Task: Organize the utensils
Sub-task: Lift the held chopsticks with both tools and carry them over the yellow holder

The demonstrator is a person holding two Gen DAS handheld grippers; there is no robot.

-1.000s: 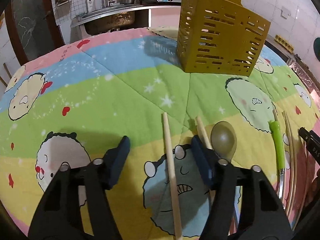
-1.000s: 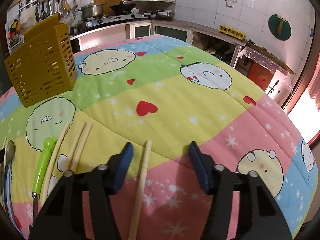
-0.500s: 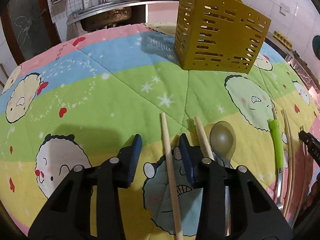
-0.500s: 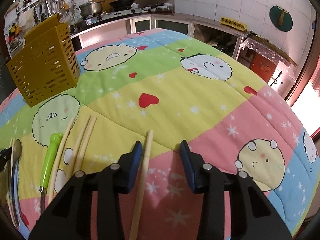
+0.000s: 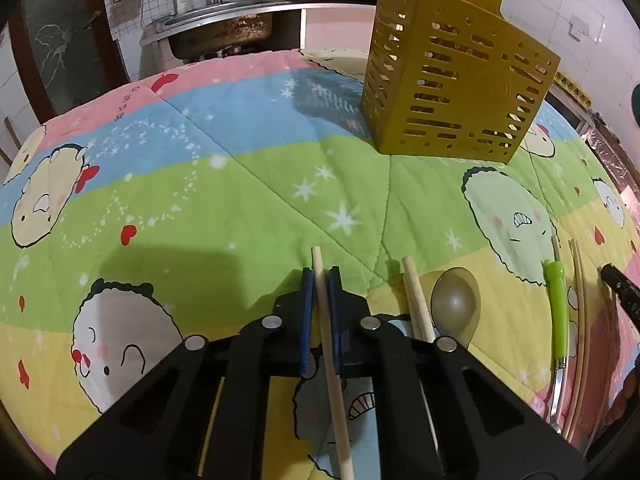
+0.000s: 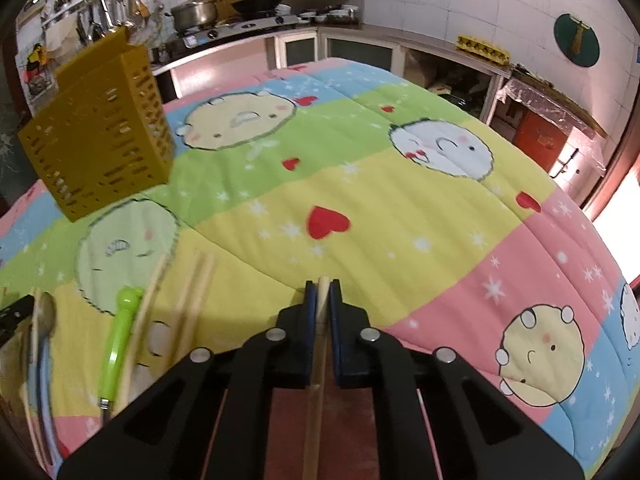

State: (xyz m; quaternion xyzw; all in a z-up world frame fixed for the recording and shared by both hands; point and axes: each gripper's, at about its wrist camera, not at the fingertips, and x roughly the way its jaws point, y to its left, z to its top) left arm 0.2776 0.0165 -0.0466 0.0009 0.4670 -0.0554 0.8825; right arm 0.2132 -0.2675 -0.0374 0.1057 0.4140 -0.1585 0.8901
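Chopstick tail hidden behind right tool.

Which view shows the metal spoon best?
The left wrist view: the spoon lies sharp and well lit beside the left gripper. In the right wrist view it is blurred at the left edge.

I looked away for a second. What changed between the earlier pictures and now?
Both tools closed from wide open: the left tool now clamps a chopstick, and the right tool clamps another chopstick. The yellow basket, spoon and green-handled utensil stayed put.
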